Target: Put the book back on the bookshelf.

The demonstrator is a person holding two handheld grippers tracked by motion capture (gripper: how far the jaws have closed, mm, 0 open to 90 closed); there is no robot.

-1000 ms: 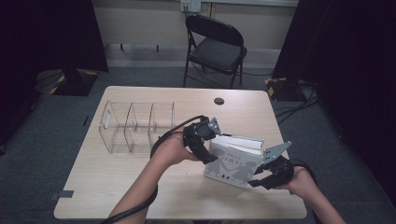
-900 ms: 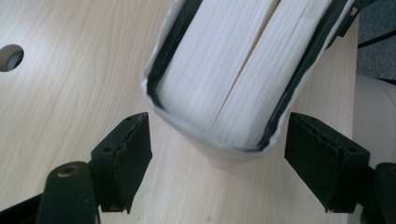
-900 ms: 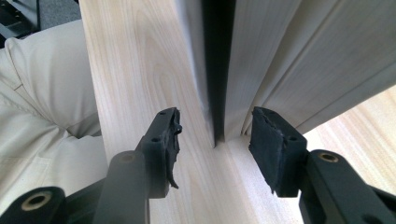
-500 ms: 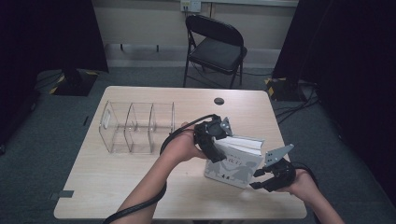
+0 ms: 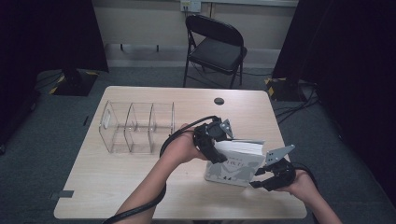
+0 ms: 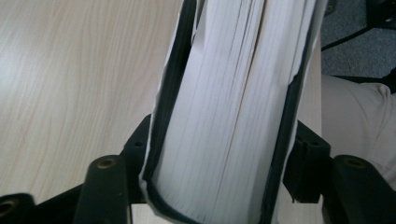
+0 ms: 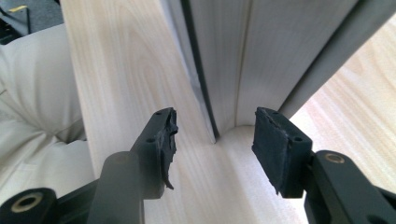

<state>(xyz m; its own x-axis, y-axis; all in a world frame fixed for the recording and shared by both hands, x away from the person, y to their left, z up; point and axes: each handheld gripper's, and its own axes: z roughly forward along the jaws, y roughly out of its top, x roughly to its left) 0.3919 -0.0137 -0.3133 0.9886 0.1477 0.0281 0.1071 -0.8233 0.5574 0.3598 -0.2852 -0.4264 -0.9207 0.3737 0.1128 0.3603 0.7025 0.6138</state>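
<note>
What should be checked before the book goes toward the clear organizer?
1. Left gripper clamped on book: ok; its jaws have just been closing and the book fills the gap between them.
2. Right gripper gripping: not ok; jaws open, short of the book's edge.
3. Book upright: ok, slightly tilted.
4. Clear organizer slots free: ok, they look empty.
5. Table path between book and organizer: ok.

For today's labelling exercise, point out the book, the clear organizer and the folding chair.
book [image 5: 233, 167]: high view, on its grey front cover.
clear organizer [image 5: 136, 127]: high view, on a middle divider wall.
folding chair [image 5: 219, 49]: high view, on its black seat.
</note>
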